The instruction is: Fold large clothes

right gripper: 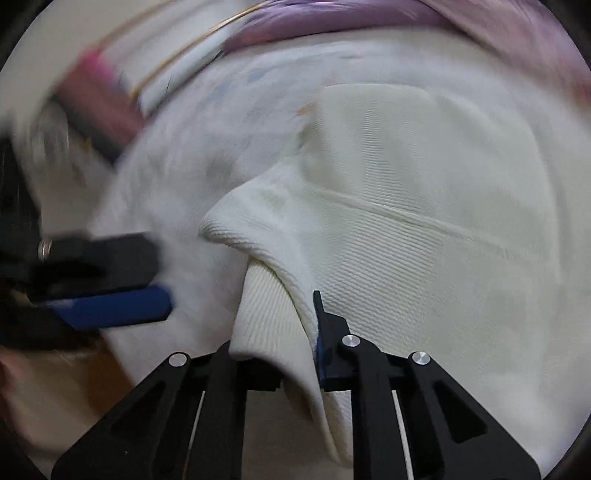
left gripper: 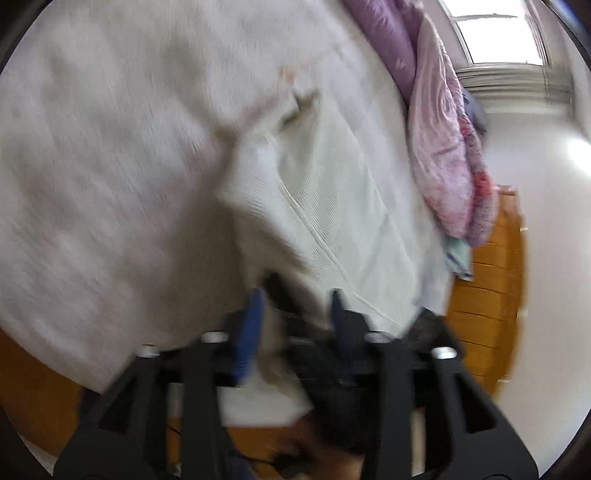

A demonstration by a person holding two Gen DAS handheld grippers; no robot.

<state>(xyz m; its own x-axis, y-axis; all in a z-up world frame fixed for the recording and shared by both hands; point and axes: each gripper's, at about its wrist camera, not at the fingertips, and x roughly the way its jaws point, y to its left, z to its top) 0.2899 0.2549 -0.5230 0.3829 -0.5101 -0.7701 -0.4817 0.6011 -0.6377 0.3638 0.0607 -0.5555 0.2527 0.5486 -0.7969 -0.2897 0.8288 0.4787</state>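
A wide bed covered in a pale, faintly patterned sheet [left gripper: 110,147] fills most of both wrist views, blurred in places. On it lies the large cream-white ribbed knit garment [right gripper: 424,221], spread across the sheet with a raised seam running along its body; one rounded fold of it bulges up just ahead of the right gripper. Along the far edge of the bed a bunched purple and pink floral quilt [left gripper: 443,147] is heaped, and beyond it the left wrist view shows a bright window [left gripper: 495,33] in a white wall, with an orange-brown wooden plank floor [left gripper: 487,295] beside the bed. The right gripper [right gripper: 280,332], black with blue finger pads, is clamped on a thick ribbed edge of the garment, which bunches between its fingers and hangs down over them; only the right-hand pad [right gripper: 321,332] shows, the other being hidden under the cloth. The left gripper [left gripper: 295,317] appears blurred in its own view, its blue pads apart with pale cloth lying between them; whether it is pinching that cloth I cannot tell. In the right wrist view it shows at the left edge, just over the sheet beside the garment.
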